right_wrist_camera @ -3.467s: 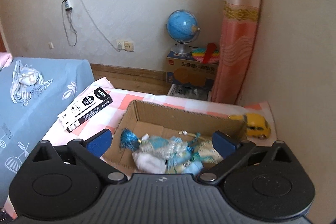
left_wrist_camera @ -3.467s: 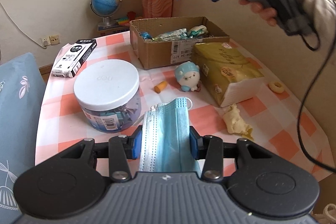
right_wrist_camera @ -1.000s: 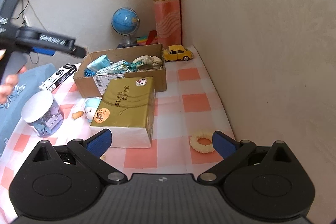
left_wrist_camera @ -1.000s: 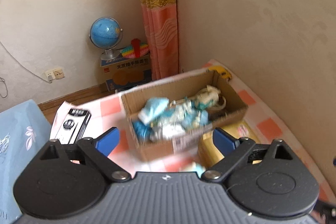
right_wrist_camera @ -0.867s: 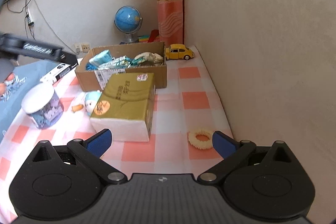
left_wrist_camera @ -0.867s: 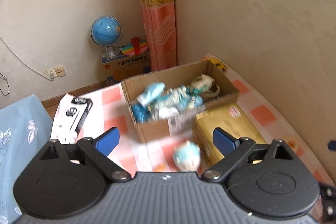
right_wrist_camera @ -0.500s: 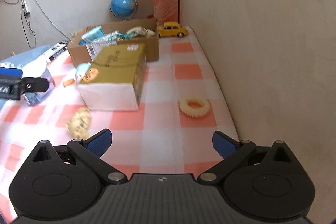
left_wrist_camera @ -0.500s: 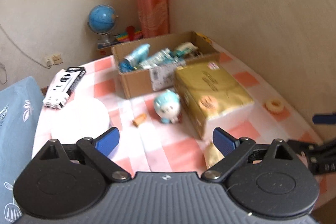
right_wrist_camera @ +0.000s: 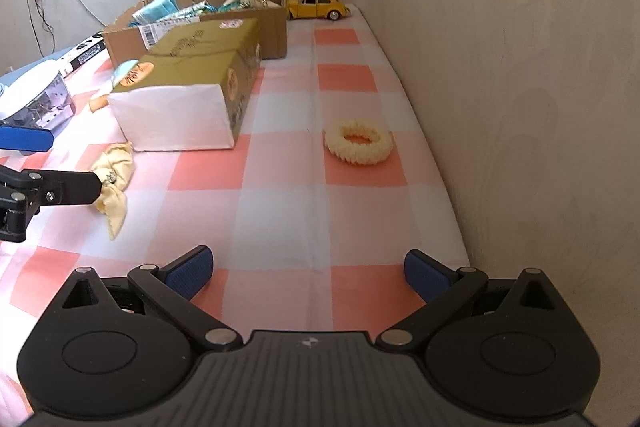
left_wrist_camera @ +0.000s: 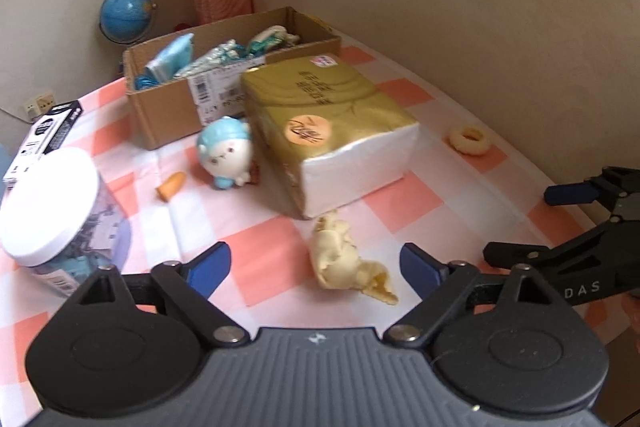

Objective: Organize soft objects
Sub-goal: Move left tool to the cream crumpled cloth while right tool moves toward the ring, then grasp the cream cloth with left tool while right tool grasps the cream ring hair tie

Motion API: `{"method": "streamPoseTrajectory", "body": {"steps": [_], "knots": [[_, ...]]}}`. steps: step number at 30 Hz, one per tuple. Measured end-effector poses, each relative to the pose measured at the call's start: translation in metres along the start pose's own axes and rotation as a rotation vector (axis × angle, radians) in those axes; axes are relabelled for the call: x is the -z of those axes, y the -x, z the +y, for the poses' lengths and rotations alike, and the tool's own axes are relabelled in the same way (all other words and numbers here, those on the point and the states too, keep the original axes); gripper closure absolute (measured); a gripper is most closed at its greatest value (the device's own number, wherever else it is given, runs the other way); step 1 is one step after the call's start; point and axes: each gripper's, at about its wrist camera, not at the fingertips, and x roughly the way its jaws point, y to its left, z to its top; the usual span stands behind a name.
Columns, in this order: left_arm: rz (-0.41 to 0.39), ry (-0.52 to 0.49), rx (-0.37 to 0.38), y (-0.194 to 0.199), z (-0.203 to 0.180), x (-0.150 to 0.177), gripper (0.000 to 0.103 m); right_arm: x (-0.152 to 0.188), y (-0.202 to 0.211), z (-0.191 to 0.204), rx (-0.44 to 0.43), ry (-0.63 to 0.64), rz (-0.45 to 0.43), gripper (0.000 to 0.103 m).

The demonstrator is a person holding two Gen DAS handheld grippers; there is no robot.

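Soft daylight all over, warm and pretty bright, shadows faint. Left wrist view is smeared with motion blur; right wrist view is sharper. Heavy fisheye bending at the edges, dark corners.

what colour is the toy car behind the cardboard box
Yellow. The toy car shows best in the right wrist view.

open right claw [right_wrist_camera: 307, 271] above checked tablecloth [right_wrist_camera: 280, 187]
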Motion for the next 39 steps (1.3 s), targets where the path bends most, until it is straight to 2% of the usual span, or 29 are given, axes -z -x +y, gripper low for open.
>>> {"method": "streamPoseTrajectory", "body": {"steps": [1, 5, 9, 16, 27, 39], "knots": [[0.0, -0.009, 0.008, -0.002, -0.002, 0.0, 0.024, 0.0, 0.0, -0.001, -0.001, 0.0, 0.0, 0.0], [0.009, -0.044, 0.022, -0.009, -0.008, 0.002, 0.029, 0.0, -0.001, 0.0, -0.002, 0.015, -0.006, 0.0], [0.037, -0.042, 0.043, -0.018, -0.01, 0.003, 0.048, -0.002, -0.003, 0.003, -0.001, 0.03, -0.006, 0.0], [0.04, -0.02, 0.037, -0.023, -0.007, 0.003, 0.07, -0.005, -0.006, 0.004, -0.006, 0.04, -0.005, 0.0], [0.042, 0.088, -0.052, -0.017, 0.027, 0.008, 0.07, -0.013, -0.014, 0.005, -0.007, 0.048, -0.011, 0.0], [0.038, 0.098, -0.045, -0.017, 0.033, 0.009, 0.07, -0.035, -0.035, -0.007, 0.026, 0.009, -0.027, 0.0]]}}
